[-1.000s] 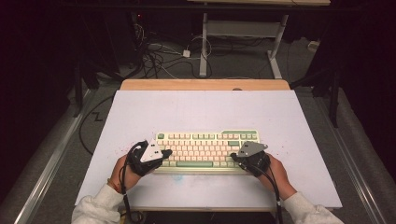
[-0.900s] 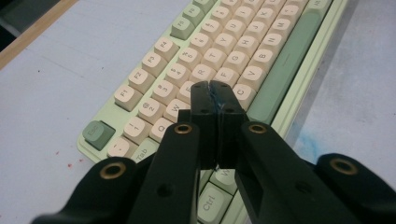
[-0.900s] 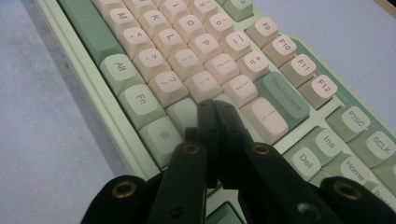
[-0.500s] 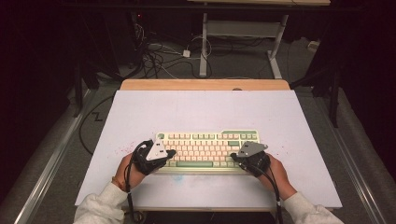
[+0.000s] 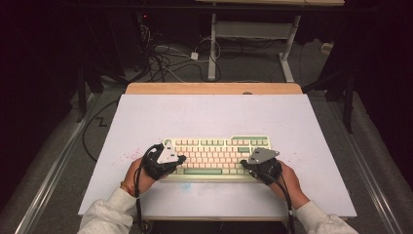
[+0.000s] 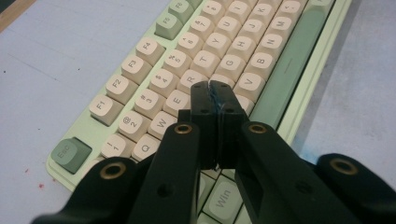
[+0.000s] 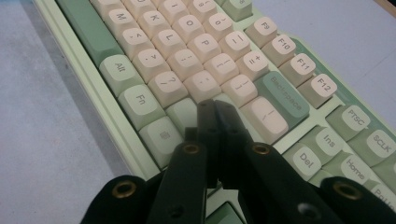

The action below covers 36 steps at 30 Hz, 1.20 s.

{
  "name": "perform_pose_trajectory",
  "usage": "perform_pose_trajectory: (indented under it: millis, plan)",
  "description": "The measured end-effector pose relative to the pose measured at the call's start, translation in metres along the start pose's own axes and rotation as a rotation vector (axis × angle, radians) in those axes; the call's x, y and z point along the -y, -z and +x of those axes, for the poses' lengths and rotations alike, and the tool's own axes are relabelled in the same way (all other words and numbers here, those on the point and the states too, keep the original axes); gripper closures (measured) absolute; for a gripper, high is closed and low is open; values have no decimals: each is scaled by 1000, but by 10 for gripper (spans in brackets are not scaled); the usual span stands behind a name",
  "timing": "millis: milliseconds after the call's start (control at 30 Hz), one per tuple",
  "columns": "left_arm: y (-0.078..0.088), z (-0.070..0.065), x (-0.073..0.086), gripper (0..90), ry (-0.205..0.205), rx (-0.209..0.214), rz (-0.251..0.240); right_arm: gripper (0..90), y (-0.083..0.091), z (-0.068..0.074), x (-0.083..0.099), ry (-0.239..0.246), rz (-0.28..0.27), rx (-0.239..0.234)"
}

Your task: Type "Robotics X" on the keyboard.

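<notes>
Jaws clenched on both grippers, you use them as typing fingers: the keyboard (image 5: 216, 157) lies at the table's (image 5: 214, 114) near middle, left gripper (image 6: 212, 88) over its left keys, right gripper (image 7: 212, 108) over its right keys.

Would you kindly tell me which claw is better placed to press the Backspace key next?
The right claw: shut, its tips sit beside Backspace on the keyboard; the left claw is over the D/F keys.

Keyboard (image 6: 196, 56) matt plastic; table (image 5: 204, 117) matt, wood edge.
</notes>
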<state>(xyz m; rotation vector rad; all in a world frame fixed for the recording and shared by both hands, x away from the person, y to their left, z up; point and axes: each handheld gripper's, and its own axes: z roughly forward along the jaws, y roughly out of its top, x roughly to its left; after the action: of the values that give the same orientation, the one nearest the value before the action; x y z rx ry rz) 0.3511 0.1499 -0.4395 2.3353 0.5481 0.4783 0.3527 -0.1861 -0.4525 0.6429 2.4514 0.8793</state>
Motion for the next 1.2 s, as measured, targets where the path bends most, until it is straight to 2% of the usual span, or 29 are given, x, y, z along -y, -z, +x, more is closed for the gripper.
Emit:
perform_pose_trajectory:
  millis: [500,667,800,1200]
  plan:
    - [-8,2,-1,870,9,30,19,900,0,1,0,3,2,4]
    - [-11,0,-2,870,-5,41,36,900,0,1,0,3,2,5]
    - [-14,-1,-1,870,-9,45,52,900,0,1,0,2,1,4]
    - [-16,-2,0,870,-10,41,56,900,0,1,0,3,0,5]
